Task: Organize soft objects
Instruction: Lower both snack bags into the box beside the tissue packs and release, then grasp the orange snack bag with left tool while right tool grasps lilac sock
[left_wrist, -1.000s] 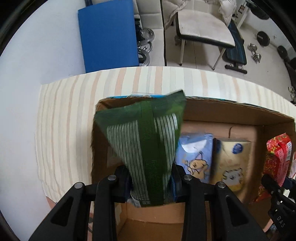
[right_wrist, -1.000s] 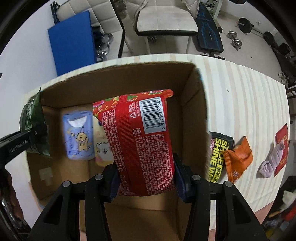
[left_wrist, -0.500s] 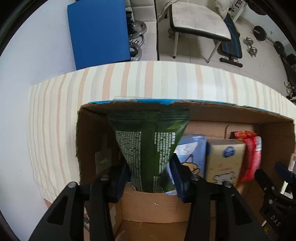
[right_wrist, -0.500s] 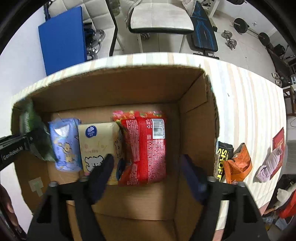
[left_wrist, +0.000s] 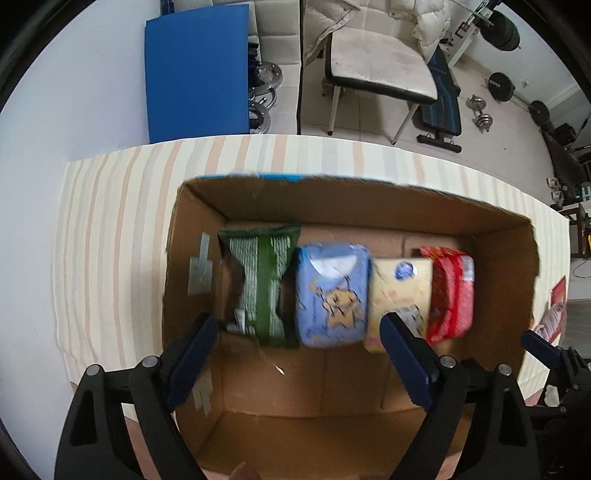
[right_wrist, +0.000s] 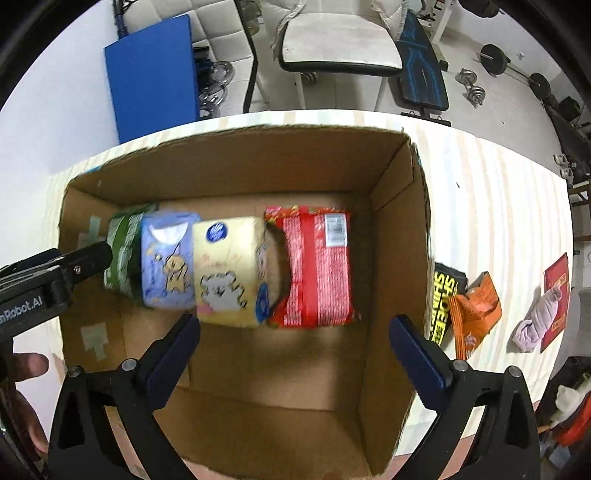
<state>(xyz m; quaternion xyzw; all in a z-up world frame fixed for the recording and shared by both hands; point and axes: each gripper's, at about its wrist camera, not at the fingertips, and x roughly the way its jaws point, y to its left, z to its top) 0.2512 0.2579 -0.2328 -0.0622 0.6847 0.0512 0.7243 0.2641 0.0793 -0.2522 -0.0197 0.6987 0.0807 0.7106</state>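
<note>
An open cardboard box (left_wrist: 354, 206) (right_wrist: 258, 162) stands on the striped tablecloth. Inside lie, in a row, a green packet (left_wrist: 262, 284) (right_wrist: 123, 254), a blue tissue pack (left_wrist: 332, 295) (right_wrist: 168, 262), a yellow tissue pack (left_wrist: 399, 291) (right_wrist: 229, 273) and a red packet (left_wrist: 450, 291) (right_wrist: 317, 266). My left gripper (left_wrist: 299, 358) is open and empty above the box, over the green and blue packs. My right gripper (right_wrist: 295, 350) is open and empty above the box, near the red packet. The left gripper's tip also shows in the right wrist view (right_wrist: 88, 258).
Right of the box on the cloth lie a black-and-yellow packet (right_wrist: 443, 295), an orange packet (right_wrist: 476, 310), a lilac cloth (right_wrist: 539, 321) and a red card (right_wrist: 557, 288). A blue board (left_wrist: 195, 74), a white chair (left_wrist: 376, 62) and dumbbells stand beyond the table.
Both grippers opened and pulled back up. The green packet dropped from the left gripper into the box's left end; the red packet, let go earlier, lies at the row's right end.
</note>
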